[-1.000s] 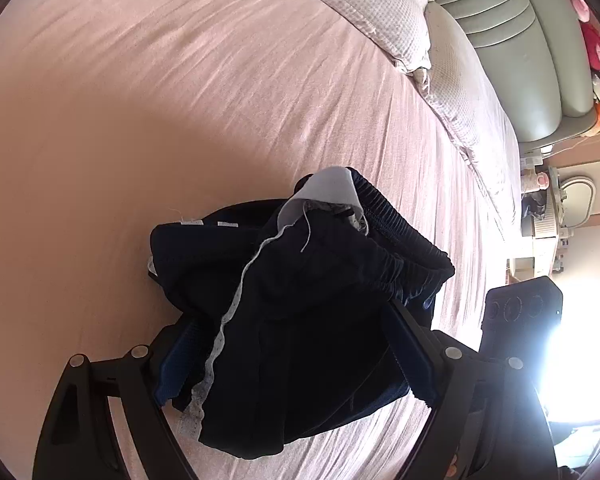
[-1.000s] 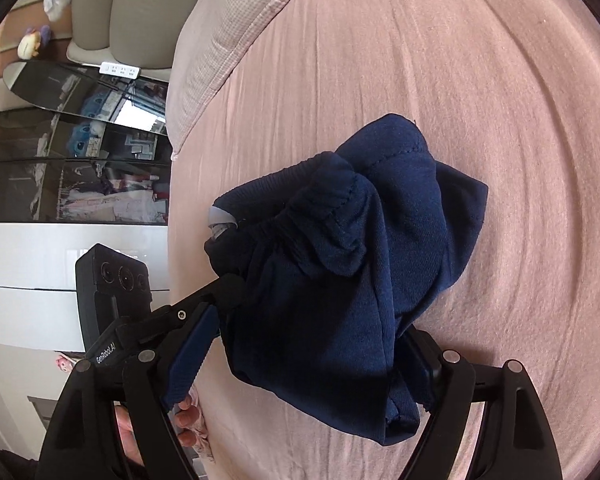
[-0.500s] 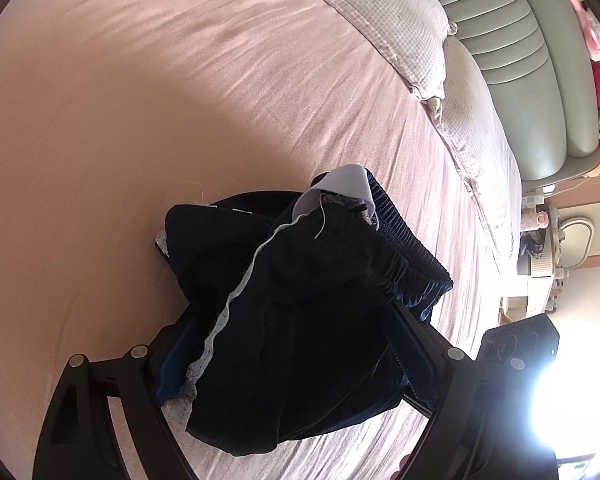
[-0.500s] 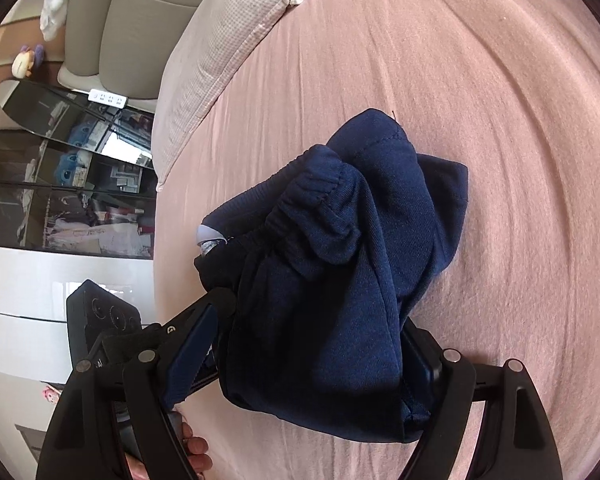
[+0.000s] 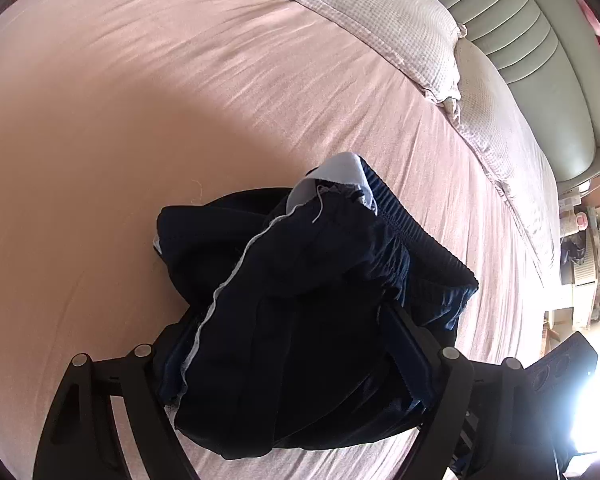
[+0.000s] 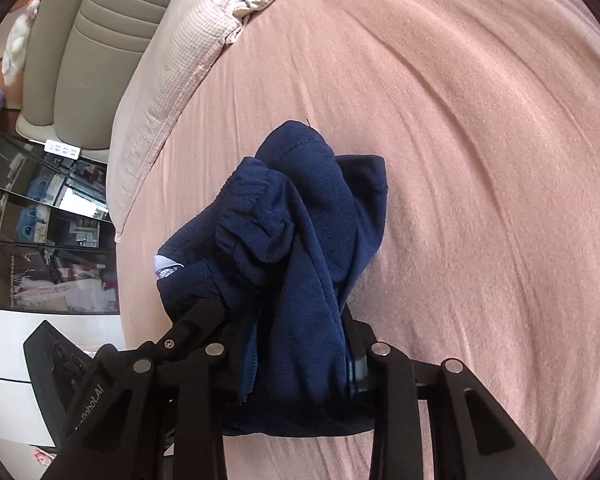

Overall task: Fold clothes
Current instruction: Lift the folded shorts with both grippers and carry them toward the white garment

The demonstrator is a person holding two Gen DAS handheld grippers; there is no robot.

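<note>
A dark navy garment (image 5: pixel 320 280) with an elastic waistband and a white side seam lies bunched on the pink bed sheet (image 5: pixel 140 100). My left gripper (image 5: pixel 288 332) straddles its near end; the jaws stand wide and are closing, with cloth filling the gap and draped over both fingers. In the right wrist view the same garment (image 6: pixel 308 200) rises in a narrow heap. My right gripper (image 6: pixel 284 320) has its jaws close together and still closing, pinching a thick fold of the cloth. A pale label (image 6: pixel 164 264) peeks out at the garment's left side.
White waffle pillows (image 5: pixel 380 12) and a grey padded headboard (image 5: pixel 540 60) lie beyond the garment. The other gripper's black body (image 5: pixel 564 368) shows at the bottom right. A dark glass cabinet (image 6: pixel 40 220) stands off the bed's left side. Bare sheet (image 6: pixel 480 160) stretches to the right.
The right gripper's jaws have drawn together on the garment, squeezing it into a narrower, taller heap. The left gripper has shifted and tilted a little; its jaws still stand wide around the cloth.
</note>
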